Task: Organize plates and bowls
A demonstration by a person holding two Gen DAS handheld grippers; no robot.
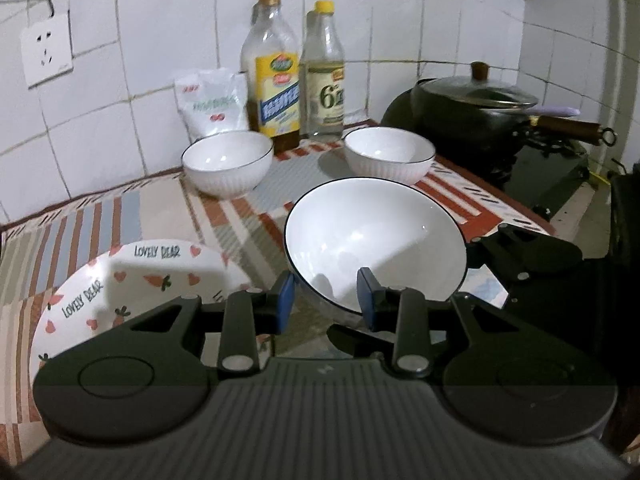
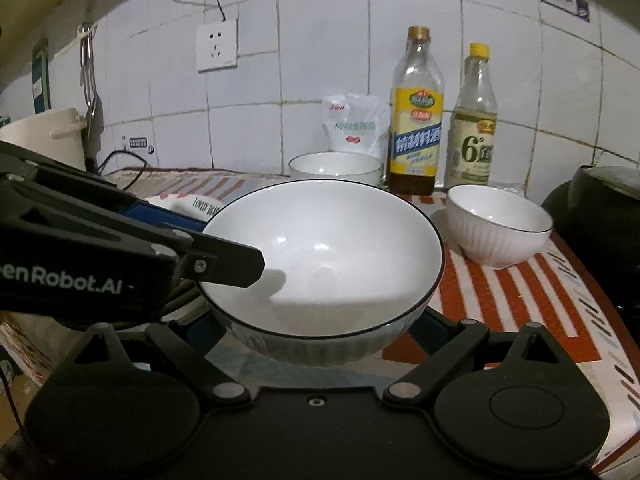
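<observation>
A large white bowl with a dark rim sits tilted near the counter's front. My left gripper straddles its near rim, one blue finger inside and one outside, with a gap to the wall. In the right wrist view the same bowl sits between my right gripper's fingers, whose tips are hidden under it; the left gripper's finger reaches over its rim. A "Lovely Bear" plate lies at the left. Two small white ribbed bowls stand behind.
Two bottles and a white bag stand against the tiled wall. A black wok with a glass lid sits on the stove at right. A striped mat covers the counter.
</observation>
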